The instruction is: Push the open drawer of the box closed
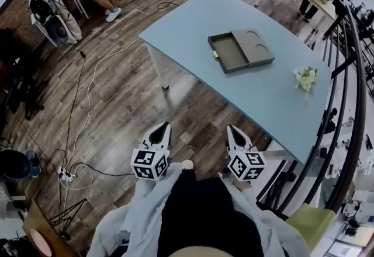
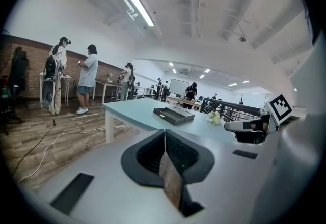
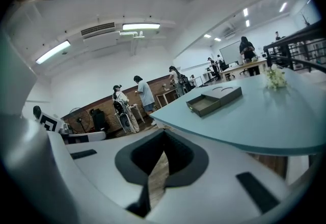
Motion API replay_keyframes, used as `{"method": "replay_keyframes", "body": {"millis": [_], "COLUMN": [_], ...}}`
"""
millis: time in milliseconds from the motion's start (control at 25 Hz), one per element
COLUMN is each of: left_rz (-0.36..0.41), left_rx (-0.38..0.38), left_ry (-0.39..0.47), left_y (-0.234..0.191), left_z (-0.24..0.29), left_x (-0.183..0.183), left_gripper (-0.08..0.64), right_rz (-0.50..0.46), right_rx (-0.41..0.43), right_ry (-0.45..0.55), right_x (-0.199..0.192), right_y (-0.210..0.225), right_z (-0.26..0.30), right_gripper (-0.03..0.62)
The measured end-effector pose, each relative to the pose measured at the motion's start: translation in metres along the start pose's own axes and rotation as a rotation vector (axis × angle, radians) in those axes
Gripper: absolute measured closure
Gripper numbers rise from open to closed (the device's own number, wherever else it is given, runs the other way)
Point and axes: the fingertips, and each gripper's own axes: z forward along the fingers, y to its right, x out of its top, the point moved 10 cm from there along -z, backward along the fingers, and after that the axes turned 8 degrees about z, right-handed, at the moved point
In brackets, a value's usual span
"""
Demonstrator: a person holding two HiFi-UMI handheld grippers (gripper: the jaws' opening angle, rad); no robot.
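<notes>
Open-plan lab: worktables (image 1: pixel 193 22), floor cables (image 1: pixel 87 93) (brick wall (image 2: pixel 33 65)).

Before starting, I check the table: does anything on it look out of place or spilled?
Only the drawer stands out: it is pulled out of the grey box. The flower bunch sits apart; nothing spilled.

A person wears a pale blue-grey long-sleeved top (image 1: pixel 140 215) that flanks a black garment (image 1: pixel 204 215). Ahead of that garment, the left hand-held gripper (image 1: pixel 164 126) and right hand-held gripper (image 1: pixel 232 129) are tapering white shells with black inner pads. Each carries a cube (image 1: pixel 150 163) of black-and-white square markers.
</notes>
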Motion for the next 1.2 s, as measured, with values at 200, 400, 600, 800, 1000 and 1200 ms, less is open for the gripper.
{"method": "replay_keyframes", "body": {"millis": [200, 400, 600, 800, 1000, 1200], "left_rz": [0.003, -0.009, -0.018, -0.013, -0.019, -0.010], "left_rx": [-0.019, -0.022, -0.032, -0.038, -0.038, -0.051], "left_ry": [0.000, -0.021, -0.037, -0.047, -0.062, -0.070], "left_y": [-0.019, -0.033, -0.035, -0.040, -0.046, -0.049], "left_z": [0.013, 0.014, 0.012, 0.014, 0.029, 0.058], "left_x": [0.003, -0.004, -0.009, -0.010, -0.011, -0.009], "left_gripper": [0.537, 0.537, 0.537, 0.537, 0.537, 0.537], "right_rz": [-0.004, 0.001, 0.011, 0.022, 0.026, 0.035], "right_rx": [-0.016, -0.036, -0.054, -0.058, -0.065, -0.078], "right_ry": [0.010, 0.004, -0.004, -0.008, -0.017, -0.017], "right_x": [0.004, -0.001, -0.003, -0.005, -0.004, 0.007], "right_y": [-0.006, -0.010, -0.008, -0.008, -0.001, 0.016], "right_z": [0.019, 0.025, 0.026, 0.033, 0.041, 0.062], "right_gripper": [0.588, 0.588, 0.588, 0.588, 0.588, 0.588]}}
